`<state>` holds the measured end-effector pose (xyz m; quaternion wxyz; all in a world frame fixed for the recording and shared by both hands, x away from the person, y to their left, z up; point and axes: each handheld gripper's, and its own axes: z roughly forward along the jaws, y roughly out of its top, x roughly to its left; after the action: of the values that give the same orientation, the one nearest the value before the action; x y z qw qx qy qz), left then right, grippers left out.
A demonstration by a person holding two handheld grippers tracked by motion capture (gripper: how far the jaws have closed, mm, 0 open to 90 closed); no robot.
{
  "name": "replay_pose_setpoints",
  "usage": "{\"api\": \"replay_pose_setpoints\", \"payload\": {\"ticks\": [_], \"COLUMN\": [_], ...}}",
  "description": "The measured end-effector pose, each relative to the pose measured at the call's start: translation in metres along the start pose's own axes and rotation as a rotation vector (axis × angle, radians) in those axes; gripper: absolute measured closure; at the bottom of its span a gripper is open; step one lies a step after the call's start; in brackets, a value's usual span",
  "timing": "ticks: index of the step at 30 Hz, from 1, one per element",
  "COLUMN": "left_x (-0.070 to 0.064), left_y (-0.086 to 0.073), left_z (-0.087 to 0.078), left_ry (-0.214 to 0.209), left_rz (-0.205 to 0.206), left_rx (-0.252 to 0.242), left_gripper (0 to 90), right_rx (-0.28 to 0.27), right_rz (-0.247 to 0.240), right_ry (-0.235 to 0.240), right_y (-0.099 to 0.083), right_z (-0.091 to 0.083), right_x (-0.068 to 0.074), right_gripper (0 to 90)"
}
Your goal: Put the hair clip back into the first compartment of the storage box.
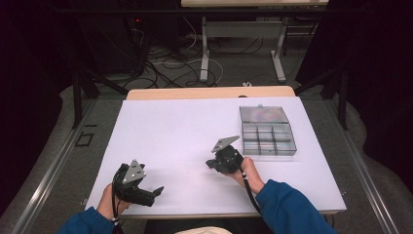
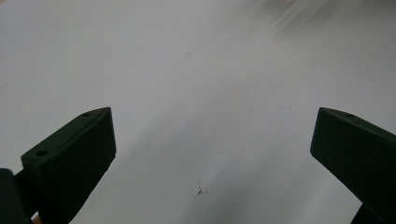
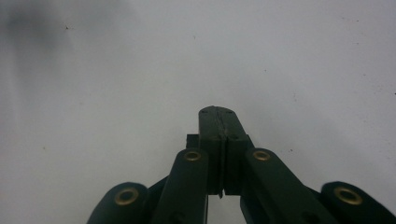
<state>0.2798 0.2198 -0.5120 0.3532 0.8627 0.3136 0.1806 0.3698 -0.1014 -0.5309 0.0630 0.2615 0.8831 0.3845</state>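
We hold the left gripper [image 1: 157,191] spread wide and empty above the white table [image 1: 160,131], and the right gripper [image 1: 210,163] pressed fully closed on nothing. The compartment box [image 1: 267,130], lid open, sits just beside the right gripper at the table's far right. We judge this the approach step; next we must open the right jaws and reach to the box.

My table [image 1: 160,131]: white top, wooden far edge | floor [image 1: 160,66]: grey carpet, black cables tangled far left | beyond: second table's white metal legs [image 1: 204,58] | sides: dark curtains [image 1: 380,73], metal rails [image 1: 48,170] | light: dim room, bright tabletop
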Motion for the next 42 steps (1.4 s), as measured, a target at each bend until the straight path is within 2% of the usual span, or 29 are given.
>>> {"api": "replay_pose_setpoints", "payload": {"ticks": [5,9,10,15,17,18,21,22,23,24,25,28,29,31,32,34,37,39,40,42], "left_x": [0.0,0.0,0.0,0.0,0.0,0.0,0.0,0.0,0.0,0.0,0.0,0.0,0.0,0.001,0.001,0.001,0.0,0.0,0.001,0.001], "left_y": [0.0,0.0,0.0,0.0,0.0,0.0,0.0,0.0,0.0,0.0,0.0,0.0,0.0,0.0,0.0,0.0,0.0,0.0,0.0,0.0], "left_z": [0.0,0.0,0.0,0.0,0.0,0.0,-0.001,-0.001,-0.001,-0.001,-0.001,0.0,-0.001,-0.001,-0.001,-0.001,-0.001,-0.001,-0.001,-0.001], "left_ry": [0.002,0.002,0.001,0.0,0.002,0.0,0.003,0.004,0.002,0.001,0.001,0.003,0.006,0.007,0.007,0.007,0.006,0.006,0.006,0.006], "left_rz": [-0.001,0.0,-0.001,0.0,0.003,0.0,0.005,0.004,0.004,0.003,0.002,0.002,0.007,0.01,0.01,0.01,0.008,0.008,0.008,0.007], "left_rx": [-0.007,-0.004,-0.004,-0.001,-0.003,-0.002,-0.003,-0.003,-0.001,0.0,-0.001,-0.004,-0.004,-0.004,-0.004,-0.005,-0.005,-0.004,-0.004,-0.004], "left_gripper": [0.3,0.3,0.2,0.3,0.3,0.3,0.2,0.2,0.2,0.2,0.3,0.2,0.2,0.3,0.2,0.2,0.3,0.2,0.2,0.3], "right_rx": [-0.013,-0.01,-0.009,-0.025,-0.014,-0.032,-0.024,-0.038,-0.028,-0.028,-0.041,-0.042,-0.053,-0.04,-0.058,-0.044,-0.058,-0.049,-0.064,-0.06], "right_rz": [0.007,-0.013,-0.001,-0.003,0.002,0.007,0.004,0.01,-0.011,-0.011,0.007,0.0,0.017,0.011,0.011,0.011,0.002,0.018,0.029,0.023], "right_ry": [-0.01,-0.013,-0.013,-0.022,-0.023,-0.023,-0.033,-0.036,-0.033,-0.033,-0.04,-0.037,-0.045,-0.043,-0.051,-0.047,-0.059,-0.066,-0.075,-0.078], "right_y": [-0.002,-0.002,-0.002,-0.003,-0.002,-0.003,-0.003,-0.004,-0.004,-0.004,-0.004,-0.005,-0.006,-0.006,-0.007,-0.007,-0.008,-0.008,-0.009,-0.01], "right_z": [-0.005,-0.009,-0.011,-0.015,-0.017,-0.019,-0.023,-0.025,-0.028,-0.028,-0.029,-0.033,-0.034,-0.038,-0.038,-0.041,-0.044,-0.047,-0.047,-0.051], "right_x": [-0.001,-0.003,-0.002,-0.002,-0.003,-0.003,-0.004,-0.004,-0.006,-0.006,-0.005,-0.008,-0.007,-0.008,-0.008,-0.009,-0.012,-0.012,-0.012,-0.015], "right_gripper": [90.0,90.0,90.0,90.0,90.0,90.0,90.0,90.0,90.0,90.0,90.0,90.0,90.0,90.0,90.0,90.0,90.0,90.0,90.0,90.0]}}
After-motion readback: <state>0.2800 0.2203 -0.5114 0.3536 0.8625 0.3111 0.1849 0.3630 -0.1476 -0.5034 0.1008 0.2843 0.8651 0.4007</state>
